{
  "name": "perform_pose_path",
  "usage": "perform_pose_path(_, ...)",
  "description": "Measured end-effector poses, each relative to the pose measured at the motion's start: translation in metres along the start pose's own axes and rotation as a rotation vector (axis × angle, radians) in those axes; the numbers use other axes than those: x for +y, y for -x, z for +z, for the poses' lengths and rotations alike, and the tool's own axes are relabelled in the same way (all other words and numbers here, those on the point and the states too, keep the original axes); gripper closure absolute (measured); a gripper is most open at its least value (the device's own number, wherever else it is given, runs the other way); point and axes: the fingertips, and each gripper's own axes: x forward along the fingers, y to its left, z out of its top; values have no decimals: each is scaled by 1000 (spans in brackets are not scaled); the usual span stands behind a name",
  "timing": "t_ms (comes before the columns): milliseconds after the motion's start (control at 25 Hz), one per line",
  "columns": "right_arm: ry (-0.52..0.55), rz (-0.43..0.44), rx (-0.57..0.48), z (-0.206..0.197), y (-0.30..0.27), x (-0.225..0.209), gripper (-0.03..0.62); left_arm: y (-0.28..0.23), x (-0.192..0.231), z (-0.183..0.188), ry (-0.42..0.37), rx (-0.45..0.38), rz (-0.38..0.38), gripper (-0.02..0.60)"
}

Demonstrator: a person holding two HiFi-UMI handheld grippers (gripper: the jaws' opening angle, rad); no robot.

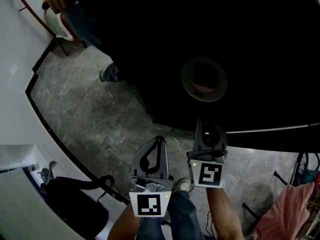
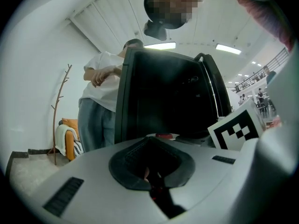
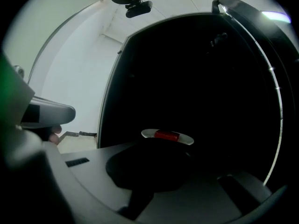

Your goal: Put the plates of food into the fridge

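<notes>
Approach stage, before any grasp. The plate (image 1: 204,79) lies right of centre in the upper half of the head view, on the black bench (image 1: 260,59); its red food (image 3: 167,135) shows just above centre in the right gripper view; nothing has yet been lifted.

Left tongs (image 1: 159,140), lower centre of the head view: clenched, jaws together, nothing between them. Right tongs (image 1: 209,126), just to their right and nearer the plate: jaws likewise together and empty, pointing at the plate but apart from it.

Judged next move: release the right tongs, bring them forward level to the near rim of the plate, then close on the rim; the plate is shallow and the food loose on it, so it probably needs to be carried flat.

Behind the plate, at the centre of the left gripper view, rises a tall black body (image 2: 163,97) with a handle at its top; this may be the fridge, though whether a door stands open cannot be told in the dark.

Surroundings: a standing person (image 2: 100,101) at that view's left, close beside the black body and possibly in the way on that side; a bare coat stand (image 2: 58,111) at far left; grey stone floor (image 1: 90,109); a black bag (image 1: 75,206) at lower left of the head view; a pink cloth (image 1: 292,209) at lower right.
</notes>
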Motion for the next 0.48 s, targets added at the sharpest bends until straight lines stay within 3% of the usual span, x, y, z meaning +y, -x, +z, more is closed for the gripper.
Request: perform_pose_path(480, -19, -28, 55, -10, -18, -8, 583, 2, 1, -5, 7, 9, -6, 575)
